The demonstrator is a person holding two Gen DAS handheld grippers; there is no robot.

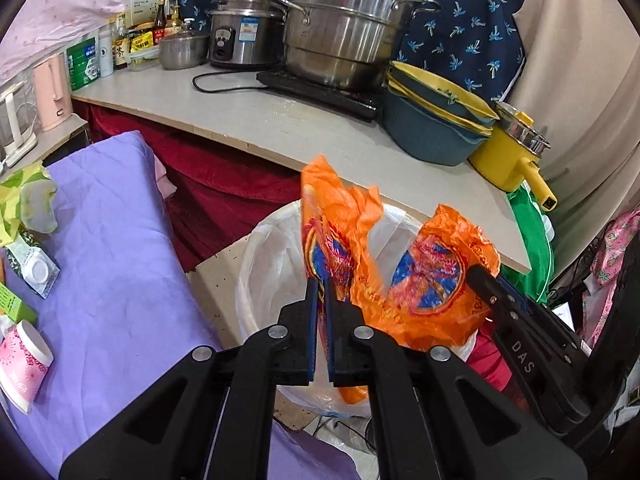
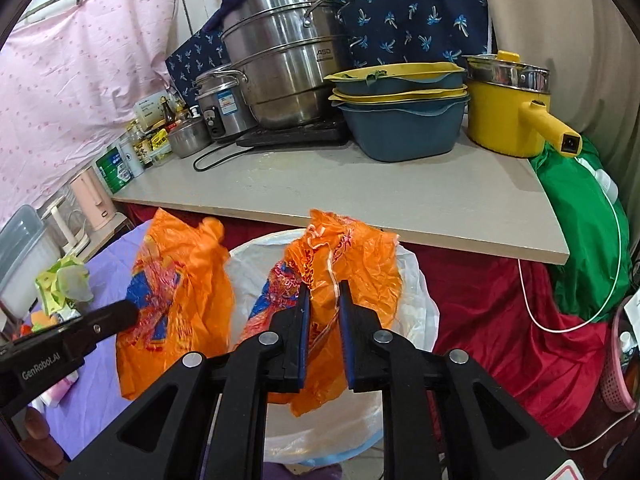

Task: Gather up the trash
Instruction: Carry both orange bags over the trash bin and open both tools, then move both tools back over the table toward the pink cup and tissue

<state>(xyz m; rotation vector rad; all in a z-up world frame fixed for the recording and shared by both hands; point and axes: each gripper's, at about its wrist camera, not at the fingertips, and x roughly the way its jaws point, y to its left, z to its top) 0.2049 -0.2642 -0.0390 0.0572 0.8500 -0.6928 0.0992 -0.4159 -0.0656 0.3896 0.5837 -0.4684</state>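
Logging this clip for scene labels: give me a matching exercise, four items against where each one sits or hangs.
Items:
1. orange plastic bag
2. yellow pot
3. pink paper cup
4. steel steamer

Places:
A. lying on the purple cloth
B. on the black cooktop
C. held over the white-lined bin
D. at the counter's right end, beside the stacked blue and yellow basins

Pairs: 1-C, 2-D, 3-A, 4-B

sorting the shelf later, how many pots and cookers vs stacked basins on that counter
steel steamer pot: 1
rice cooker: 1
small lidded steel pot: 1
yellow handled pot: 1
blue-and-yellow basins, stacked: count unclear, at least 2
total: 4 pots and cookers, plus the basin stack
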